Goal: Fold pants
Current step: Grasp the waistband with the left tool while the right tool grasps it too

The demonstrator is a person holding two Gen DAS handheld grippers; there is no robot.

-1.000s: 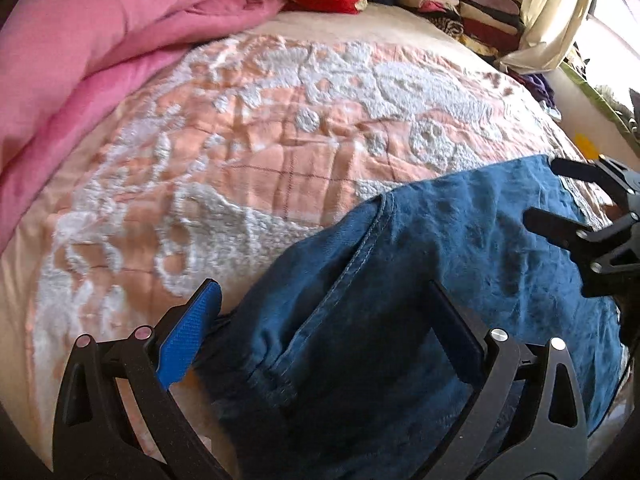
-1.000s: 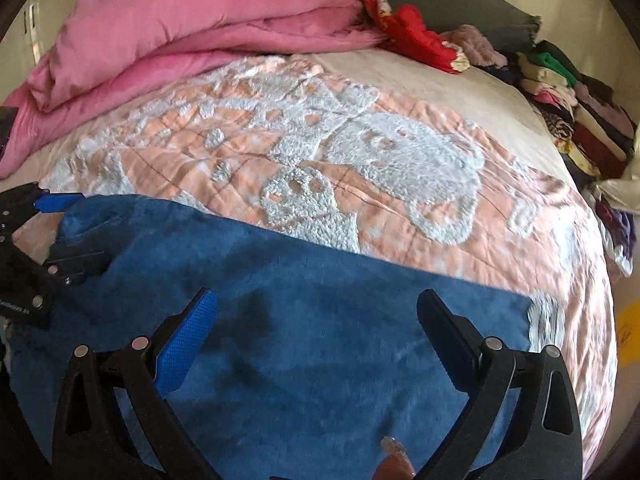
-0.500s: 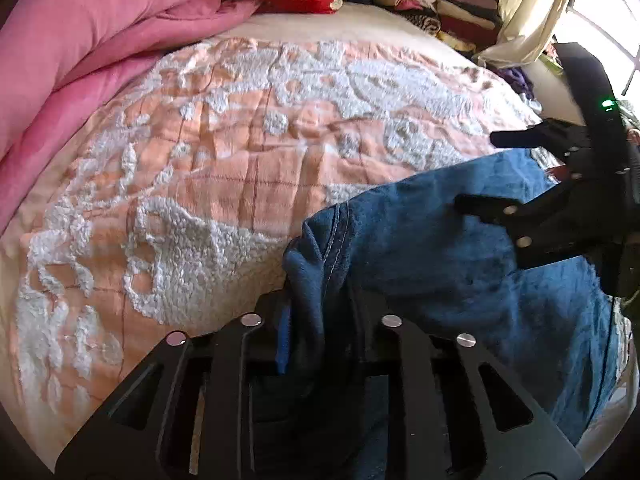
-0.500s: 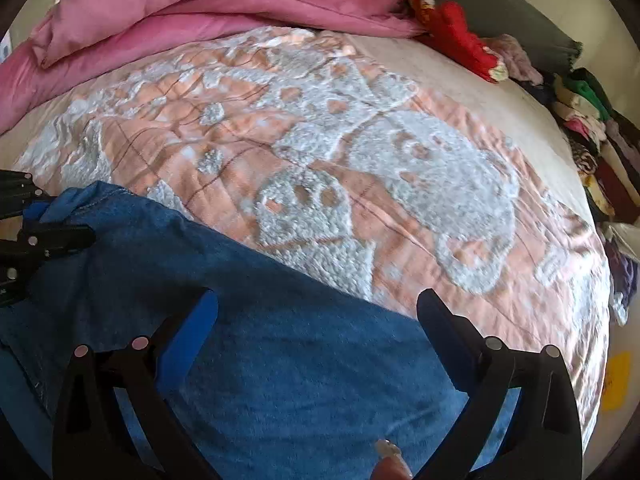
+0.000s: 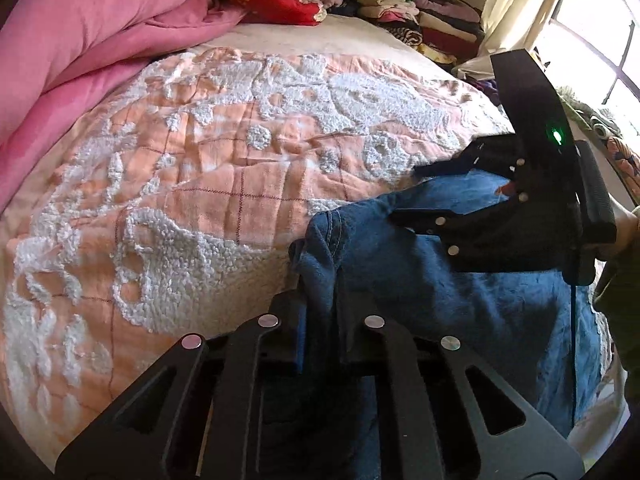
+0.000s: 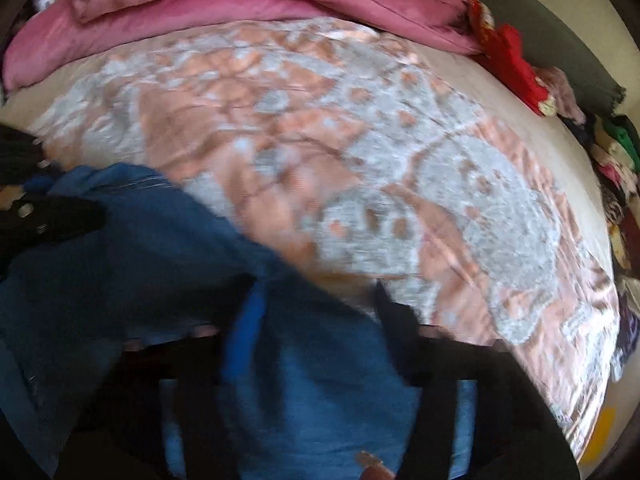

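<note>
The blue denim pants (image 5: pixel 460 300) lie at the near edge of the bed, on an orange bedspread with raised white tufted patterns (image 5: pixel 224 184). The left gripper (image 5: pixel 322 312) has its black fingers pressed together, pinching a bunched fold at the pants' left corner. To the right, the right gripper (image 6: pixel 316 308) points down onto the denim; its jaws are closing with blue cloth between them, though the blurred right wrist view does not show the pads pressing yet. A folded pink quilt (image 5: pixel 92 36) lies far left, and stacked folded clothes (image 5: pixel 416 16) sit at the far right.
</note>
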